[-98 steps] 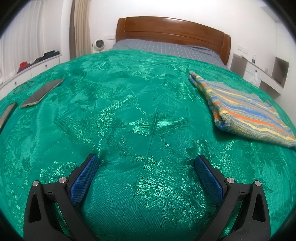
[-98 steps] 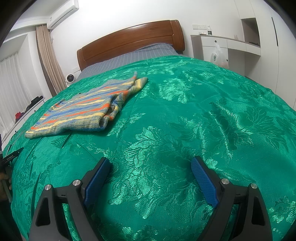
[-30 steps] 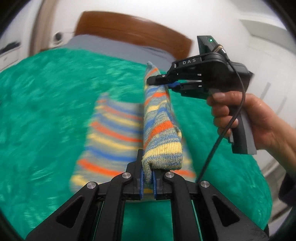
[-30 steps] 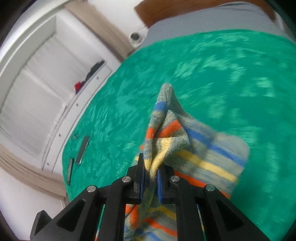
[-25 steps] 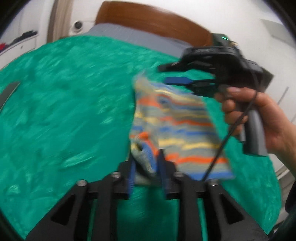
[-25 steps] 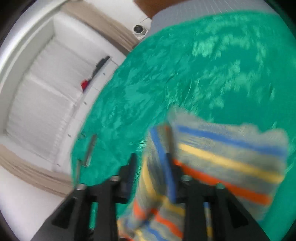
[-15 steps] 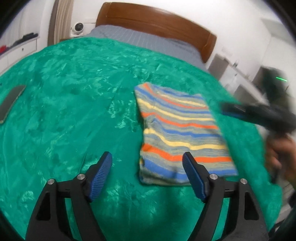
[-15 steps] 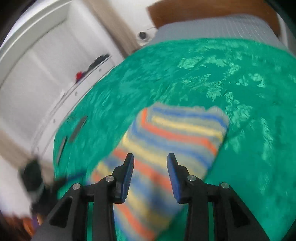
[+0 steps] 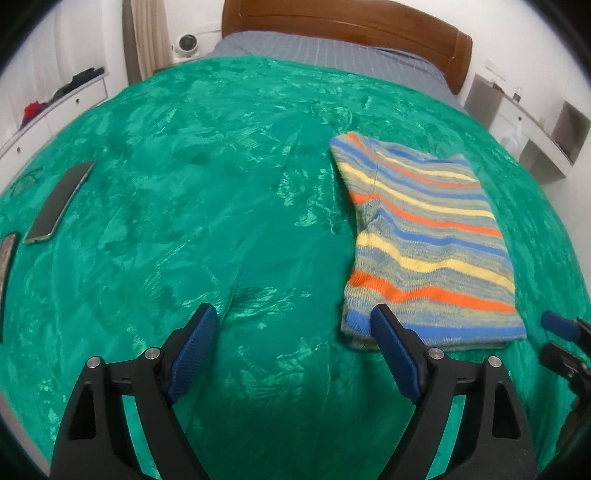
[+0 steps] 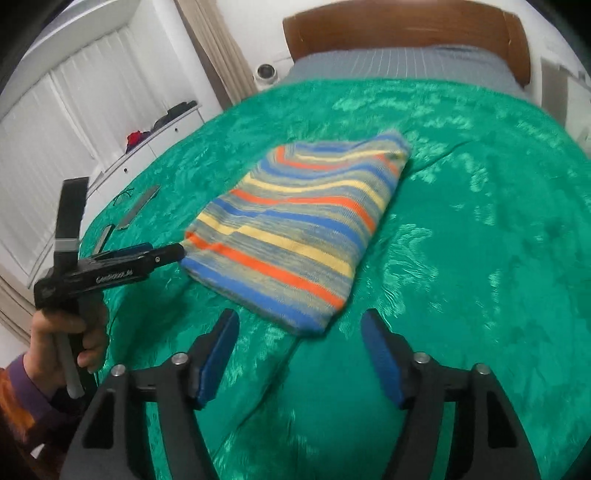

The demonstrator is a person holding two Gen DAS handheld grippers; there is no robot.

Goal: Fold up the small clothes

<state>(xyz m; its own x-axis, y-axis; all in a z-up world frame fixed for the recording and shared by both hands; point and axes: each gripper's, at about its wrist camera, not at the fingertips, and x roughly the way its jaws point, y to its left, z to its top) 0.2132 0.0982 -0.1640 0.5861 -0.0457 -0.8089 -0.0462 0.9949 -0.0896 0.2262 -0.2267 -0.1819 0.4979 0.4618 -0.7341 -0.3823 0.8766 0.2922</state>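
A striped knit garment point(image 9: 424, 240), in blue, yellow, orange and grey, lies folded flat on the green bedspread point(image 9: 221, 206). My left gripper point(image 9: 291, 332) is open and empty, with its right pad just short of the garment's near left corner. In the right wrist view the same garment point(image 10: 303, 225) lies ahead of my right gripper point(image 10: 299, 328), which is open and empty just short of its near edge. The left gripper also shows there point(image 10: 162, 254), held in a hand at the garment's left corner. The right gripper's tip shows at the left view's right edge point(image 9: 561, 332).
Two phones point(image 9: 59, 203) point(image 9: 5, 254) lie on the bedspread at the far left. A wooden headboard point(image 9: 343, 27) and grey sheet are at the far end. White cabinets point(image 10: 147, 144) stand on the left, a white shelf unit point(image 9: 535, 125) on the right.
Both grippers held the garment up, then let go and opened. The garment now lies folded flat, and both grippers have pulled back toward its near edge.
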